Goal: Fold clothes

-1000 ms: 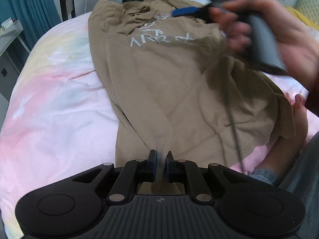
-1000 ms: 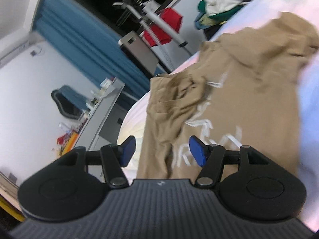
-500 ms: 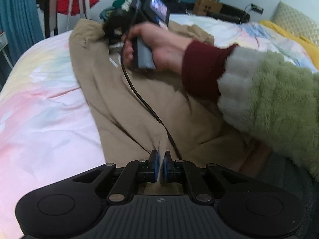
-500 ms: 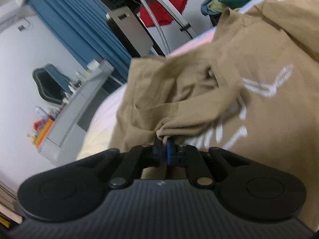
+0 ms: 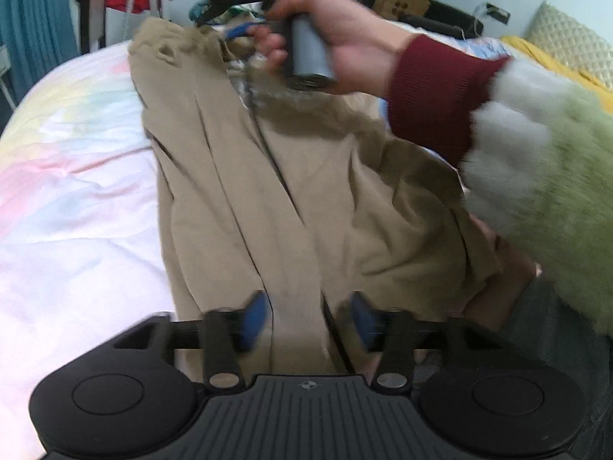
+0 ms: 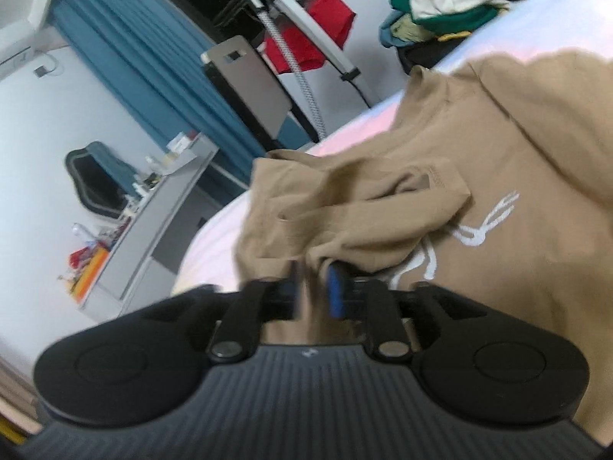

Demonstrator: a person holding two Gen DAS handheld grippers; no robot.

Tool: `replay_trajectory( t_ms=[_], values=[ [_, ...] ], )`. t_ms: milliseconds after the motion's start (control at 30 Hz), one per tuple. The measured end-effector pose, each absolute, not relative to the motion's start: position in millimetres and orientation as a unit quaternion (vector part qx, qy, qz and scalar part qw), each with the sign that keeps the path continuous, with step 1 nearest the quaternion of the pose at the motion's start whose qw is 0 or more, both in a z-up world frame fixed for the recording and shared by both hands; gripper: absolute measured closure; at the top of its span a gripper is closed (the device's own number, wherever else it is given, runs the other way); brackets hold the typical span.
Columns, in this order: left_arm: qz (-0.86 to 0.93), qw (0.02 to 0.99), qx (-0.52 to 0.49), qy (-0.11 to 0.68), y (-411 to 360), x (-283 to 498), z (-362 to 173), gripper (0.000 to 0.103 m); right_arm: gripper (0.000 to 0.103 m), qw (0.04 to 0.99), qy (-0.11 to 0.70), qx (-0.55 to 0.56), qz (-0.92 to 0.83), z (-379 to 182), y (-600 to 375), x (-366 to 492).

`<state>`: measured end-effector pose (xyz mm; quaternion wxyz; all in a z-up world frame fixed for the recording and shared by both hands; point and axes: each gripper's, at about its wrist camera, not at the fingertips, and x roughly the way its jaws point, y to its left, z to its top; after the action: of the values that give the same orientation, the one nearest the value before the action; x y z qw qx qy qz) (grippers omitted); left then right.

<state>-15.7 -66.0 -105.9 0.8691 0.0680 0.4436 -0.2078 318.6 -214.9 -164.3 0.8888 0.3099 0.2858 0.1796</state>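
Note:
A tan T-shirt [image 5: 299, 191] with a white print [image 6: 482, 226] lies on the bed, its left side folded over toward the middle. My left gripper [image 5: 308, 320] is open at the shirt's near hem, with cloth lying between its blue pads. My right gripper [image 6: 314, 291] has its jaws a little apart around a bunched fold of the sleeve [image 6: 367, 237]. The hand holding the right gripper [image 5: 306, 50] shows at the shirt's far end in the left wrist view.
The bed has a pastel pink and white cover [image 5: 76, 207]. A pile of clothes [image 6: 440, 4] lies beyond the shirt. A garment rack with red cloth [image 6: 310, 38], blue curtains [image 6: 145, 61] and a grey cabinet [image 6: 153, 237] stand off the bed's side. A yellow pillow [image 5: 574, 53] lies far right.
My left gripper has opened and let go of the hem. My right gripper, shut on the sleeve fold half a second ago, has opened a little. The shirt's left side now lies folded over.

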Motion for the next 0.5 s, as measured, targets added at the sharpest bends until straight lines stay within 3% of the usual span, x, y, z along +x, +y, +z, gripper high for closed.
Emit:
replay_trajectory(
  t_ms=[67, 167, 300, 500],
  values=[
    [-0.2, 0.877, 0.062, 0.433, -63, -16, -100, 0.035, 0.038, 0.897, 0.263, 0.308, 0.176, -148, -227, 300],
    [-0.185, 0.889, 0.044, 0.415, -51, -15, -87, 0.023, 0.038, 0.902, 0.252, 0.321, 0.143, -129, -260, 279],
    [-0.156, 0.904, 0.04, 0.395, -40, 4, -59, 0.022, 0.036, 0.911, 0.242, 0.327, 0.063, -124, -321, 253],
    [-0.124, 0.916, 0.01, 0.382, -36, 50, -52, 0.021, 0.035, 0.869, 0.264, 0.418, -0.022, -172, -395, 233]
  ],
)
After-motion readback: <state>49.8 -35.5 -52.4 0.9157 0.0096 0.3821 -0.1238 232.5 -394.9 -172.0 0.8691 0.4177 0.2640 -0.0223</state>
